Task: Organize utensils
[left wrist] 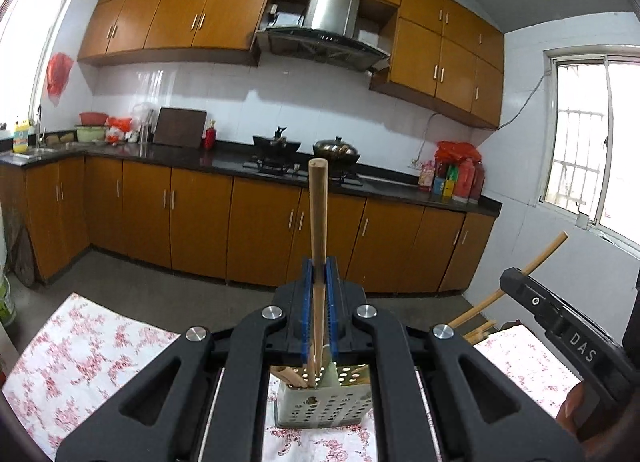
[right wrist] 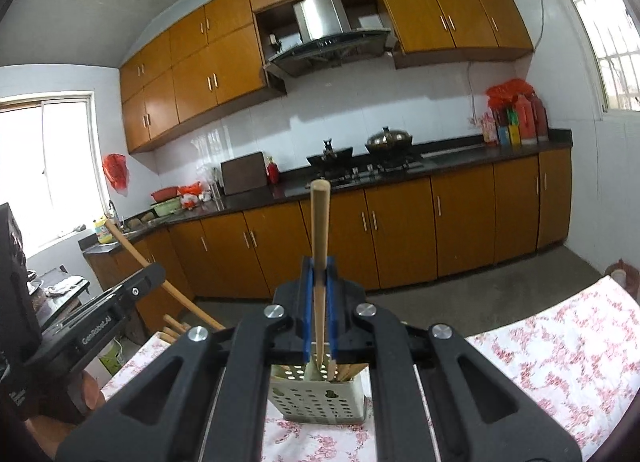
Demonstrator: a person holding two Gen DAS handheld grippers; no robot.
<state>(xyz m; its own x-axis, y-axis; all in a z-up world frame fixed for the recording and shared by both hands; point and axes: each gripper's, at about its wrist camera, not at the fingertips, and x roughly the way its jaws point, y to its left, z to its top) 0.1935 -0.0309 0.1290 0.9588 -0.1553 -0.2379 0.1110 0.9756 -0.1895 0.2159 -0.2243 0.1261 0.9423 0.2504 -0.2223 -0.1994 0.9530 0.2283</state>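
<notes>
My left gripper [left wrist: 319,266] is shut on a wooden chopstick [left wrist: 318,218] that stands upright, its lower end over a pale perforated utensil holder [left wrist: 324,406] on the floral tablecloth [left wrist: 80,354]. My right gripper [right wrist: 319,264] is shut on another wooden chopstick [right wrist: 319,222], also upright over the same holder [right wrist: 316,394]. Several chopsticks stand in the holder. The right gripper with its stick also shows at the right of the left wrist view [left wrist: 560,314]; the left one shows at the left of the right wrist view [right wrist: 104,314].
Beyond the table is a grey floor [left wrist: 180,282], then orange base cabinets [left wrist: 200,218] under a dark counter [left wrist: 224,160] with a stove and pots [left wrist: 336,148]. Windows are on both side walls.
</notes>
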